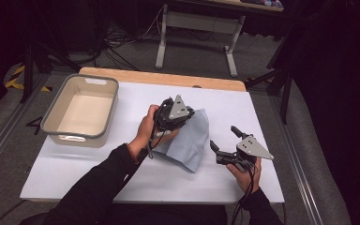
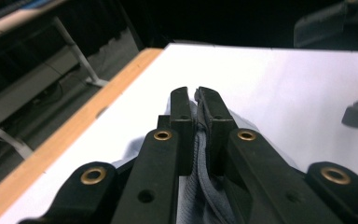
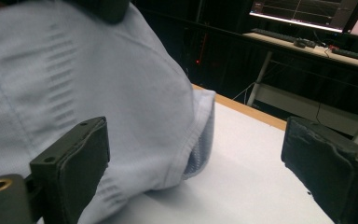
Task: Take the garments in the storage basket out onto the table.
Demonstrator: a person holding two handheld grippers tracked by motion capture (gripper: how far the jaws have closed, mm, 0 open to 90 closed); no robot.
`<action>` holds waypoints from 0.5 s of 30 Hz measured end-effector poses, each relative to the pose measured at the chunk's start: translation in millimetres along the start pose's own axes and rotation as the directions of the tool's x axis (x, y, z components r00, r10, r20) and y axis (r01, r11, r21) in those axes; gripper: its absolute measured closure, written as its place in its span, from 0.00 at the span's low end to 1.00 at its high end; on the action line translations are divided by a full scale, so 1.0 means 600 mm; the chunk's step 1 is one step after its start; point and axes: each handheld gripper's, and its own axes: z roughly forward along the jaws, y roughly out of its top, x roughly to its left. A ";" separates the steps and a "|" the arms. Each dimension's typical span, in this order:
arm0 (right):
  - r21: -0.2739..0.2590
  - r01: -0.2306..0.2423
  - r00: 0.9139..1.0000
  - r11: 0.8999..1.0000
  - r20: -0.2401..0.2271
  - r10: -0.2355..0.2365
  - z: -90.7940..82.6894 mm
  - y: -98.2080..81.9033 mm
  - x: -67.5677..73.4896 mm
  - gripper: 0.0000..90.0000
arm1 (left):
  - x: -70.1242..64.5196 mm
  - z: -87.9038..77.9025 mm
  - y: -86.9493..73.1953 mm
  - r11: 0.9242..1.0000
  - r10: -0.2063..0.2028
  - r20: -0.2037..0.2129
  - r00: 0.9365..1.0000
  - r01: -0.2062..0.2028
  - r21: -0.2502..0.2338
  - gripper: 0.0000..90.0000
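A light blue cloth [image 1: 191, 140] hangs from my left gripper [image 1: 187, 115] down onto the white table top [image 1: 136, 178] near the middle. In the left gripper view the left gripper [image 2: 195, 93] is shut on a fold of the cloth [image 2: 199, 186], which runs between its fingers [image 2: 179, 112]. To the right of the cloth my right gripper [image 1: 224, 138] rests low over the table, jaws wide apart and nothing between them. In the right gripper view the cloth [image 3: 98, 84] bulges just beyond the left pad [image 3: 81, 163], and the right gripper [image 3: 205, 172] stands open.
A beige tub with a grey rim [image 1: 56, 105] stands empty at the table's left side. The table's wooden far edge [image 1: 168, 77] lies behind the cloth. Beyond it on the floor are a desk frame [image 1: 197, 28] and cables.
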 end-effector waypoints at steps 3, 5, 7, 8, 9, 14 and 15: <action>0.009 0.000 1.000 1.000 -0.004 0.000 0.003 -0.002 0.000 0.09 | -0.004 0.012 -0.013 1.000 0.010 -0.007 1.000 -0.010 0.025 0.95; 0.016 0.000 1.000 1.000 -0.006 0.000 0.004 -0.004 0.000 0.09 | -0.005 0.019 -0.022 0.999 0.009 0.001 1.000 -0.009 0.037 0.95; 0.021 0.000 1.000 1.000 -0.012 0.001 0.006 -0.005 0.000 0.09 | -0.007 0.025 -0.030 0.999 0.001 0.003 1.000 -0.001 0.046 0.94; 0.026 0.000 1.000 1.000 -0.013 0.001 0.007 -0.006 0.000 0.09 | -0.006 0.026 -0.033 0.999 0.002 0.005 1.000 -0.002 0.047 0.94; 0.029 -0.001 1.000 1.000 -0.015 0.002 0.008 -0.007 0.000 0.09 | -0.006 0.027 -0.036 0.999 -0.001 0.001 1.000 0.001 0.042 0.93; 0.054 -0.004 1.000 0.999 -0.025 0.006 0.015 -0.012 0.000 0.09 | 0.002 0.023 -0.041 0.999 -0.042 -0.008 0.999 0.042 0.012 0.80; 0.054 -0.004 1.000 0.999 -0.025 0.006 0.015 -0.012 0.000 0.09 | 0.003 0.020 -0.041 0.999 -0.044 -0.012 0.999 0.044 0.005 0.80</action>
